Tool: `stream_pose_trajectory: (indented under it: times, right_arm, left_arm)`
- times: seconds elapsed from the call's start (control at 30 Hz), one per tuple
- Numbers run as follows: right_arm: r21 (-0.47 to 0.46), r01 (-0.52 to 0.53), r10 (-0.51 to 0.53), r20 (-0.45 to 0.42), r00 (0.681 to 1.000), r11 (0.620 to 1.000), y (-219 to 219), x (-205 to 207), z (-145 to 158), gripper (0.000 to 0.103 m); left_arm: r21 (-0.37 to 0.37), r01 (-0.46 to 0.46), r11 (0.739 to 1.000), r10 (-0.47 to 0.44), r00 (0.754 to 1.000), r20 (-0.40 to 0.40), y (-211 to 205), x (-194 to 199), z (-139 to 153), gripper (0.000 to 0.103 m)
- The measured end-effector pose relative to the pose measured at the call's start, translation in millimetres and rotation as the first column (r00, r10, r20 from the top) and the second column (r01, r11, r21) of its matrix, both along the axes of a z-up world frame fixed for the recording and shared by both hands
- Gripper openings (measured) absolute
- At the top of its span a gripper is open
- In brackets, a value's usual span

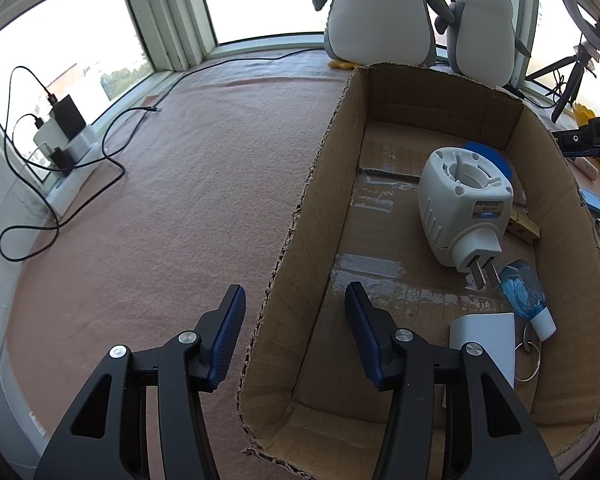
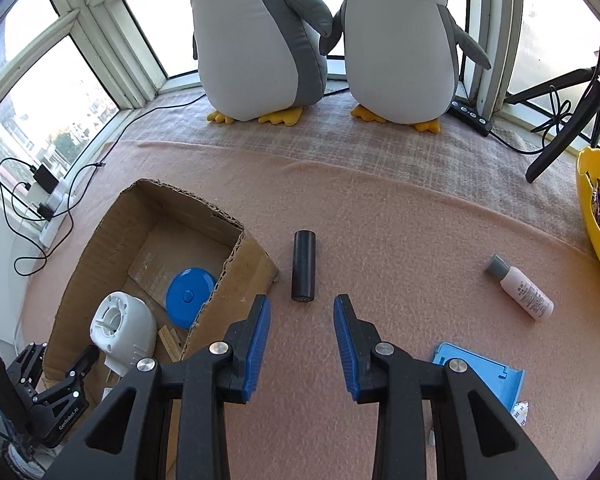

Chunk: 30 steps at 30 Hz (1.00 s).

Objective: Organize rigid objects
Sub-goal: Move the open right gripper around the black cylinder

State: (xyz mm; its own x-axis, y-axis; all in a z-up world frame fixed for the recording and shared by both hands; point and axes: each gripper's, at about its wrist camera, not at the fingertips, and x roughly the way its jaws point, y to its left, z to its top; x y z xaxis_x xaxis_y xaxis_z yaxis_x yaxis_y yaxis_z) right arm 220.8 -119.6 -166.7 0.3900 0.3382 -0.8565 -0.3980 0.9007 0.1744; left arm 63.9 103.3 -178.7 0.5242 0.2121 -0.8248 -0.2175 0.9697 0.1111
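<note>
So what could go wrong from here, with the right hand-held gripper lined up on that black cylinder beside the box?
1. The black cylinder lies on its side on soft blanket; a fingertip of the right hand-held gripper nudging it could roll it away.
2. It sits close to the cardboard box wall, so the nearer finger may snag the torn edge.
3. The left hand-held gripper straddles the box's near wall, and could shift the box.

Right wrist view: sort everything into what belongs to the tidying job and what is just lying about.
Job:
cardboard box
black cylinder
pink bottle
blue case
white plug-in device, blue disc, already boxed

Lying about:
plush penguins
tripod
power strip and cables
yellow tub
</note>
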Motion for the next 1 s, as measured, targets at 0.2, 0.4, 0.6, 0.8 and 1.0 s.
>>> stream_pose_trajectory:
  times: [0.2,0.4,0.6,0.8,1.0]
  right_arm:
    - [-0.025,-0.012,0.012,-0.014,1.000,1.000,7.2,14.7,-15.1,0.029]
    - [-0.047,-0.023,0.022,-0.027,0.999,0.999,12.2,25.8,-25.5,0.028]
    - [-0.091,-0.038,0.036,-0.028,0.999,0.995,18.7,32.2,-31.9,0.023]
    - [-0.093,-0.033,0.030,-0.025,0.999,0.995,18.7,40.3,-33.0,0.022]
    - [-0.107,-0.029,0.027,-0.022,0.999,0.994,20.7,47.5,-34.1,0.017]
  left_arm:
    - [-0.002,-0.002,1.000,0.002,1.000,-0.002,0.0,-0.2,-0.8,0.052]
    - [-0.002,-0.003,1.000,0.003,1.000,-0.002,-0.3,-0.8,-1.6,0.052]
    - [-0.002,-0.003,1.000,0.003,1.000,-0.003,-0.3,-0.5,-1.4,0.052]
    - [-0.002,-0.002,1.000,0.002,1.000,-0.003,-0.3,-0.6,-1.5,0.052]
    - [-0.002,-0.003,1.000,0.003,1.000,-0.003,-0.4,-0.3,-1.3,0.052]
